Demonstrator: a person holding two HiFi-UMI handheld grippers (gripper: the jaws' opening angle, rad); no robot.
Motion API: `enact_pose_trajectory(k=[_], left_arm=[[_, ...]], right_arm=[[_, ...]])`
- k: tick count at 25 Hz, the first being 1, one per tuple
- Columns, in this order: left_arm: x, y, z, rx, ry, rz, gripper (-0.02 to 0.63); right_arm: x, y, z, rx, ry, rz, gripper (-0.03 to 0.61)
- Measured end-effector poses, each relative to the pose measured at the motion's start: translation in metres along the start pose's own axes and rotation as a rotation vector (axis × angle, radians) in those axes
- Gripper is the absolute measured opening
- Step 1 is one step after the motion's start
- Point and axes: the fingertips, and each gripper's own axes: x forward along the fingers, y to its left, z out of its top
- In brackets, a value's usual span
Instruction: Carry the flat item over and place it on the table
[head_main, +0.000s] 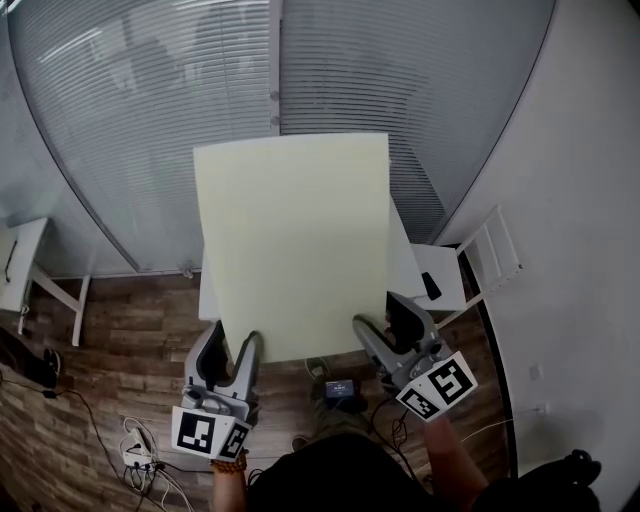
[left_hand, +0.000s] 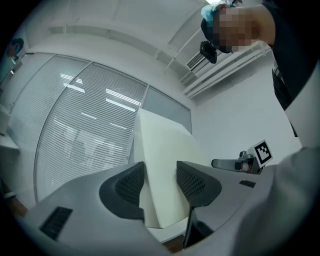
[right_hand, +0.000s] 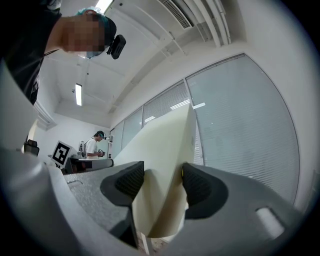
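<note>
A large pale yellow flat board (head_main: 290, 240) is held up in the air, its lower edge gripped at both corners. My left gripper (head_main: 237, 352) is shut on the lower left corner, my right gripper (head_main: 372, 327) on the lower right. In the left gripper view the board (left_hand: 162, 150) stands on edge between the ribbed pads of that gripper (left_hand: 160, 182). The right gripper view shows the same board (right_hand: 165, 145) clamped in the right gripper (right_hand: 162, 185). A white table (head_main: 416, 262) lies beneath, mostly hidden by the board.
A small black object (head_main: 430, 285) lies on the white table's right part. Blinds cover the glass wall (head_main: 150, 120) behind. A second white table (head_main: 20, 262) stands at left, a white rack (head_main: 495, 250) at right. Cables and a power strip (head_main: 135, 455) lie on the wood floor.
</note>
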Motion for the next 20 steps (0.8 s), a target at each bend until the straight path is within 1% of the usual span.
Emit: enact_pose_trajectory(k=[9,17,20], left_arm=[[0.047,0.03,-0.001,0.0,0.011,0.007,0.204],[0.104,0.05,-0.012,-0.014,0.047,0.012,0.204],[0.126,0.053,-0.015,-0.02,0.052,0.015,0.204]], right_arm=[[0.044,-0.032,-0.004,0.017,0.007,-0.005,0.241],[0.083,-0.08,-0.012,0.056,0.022,-0.006,0.241],[0.095,-0.1,-0.01,0.057,0.02,-0.002,0.241]])
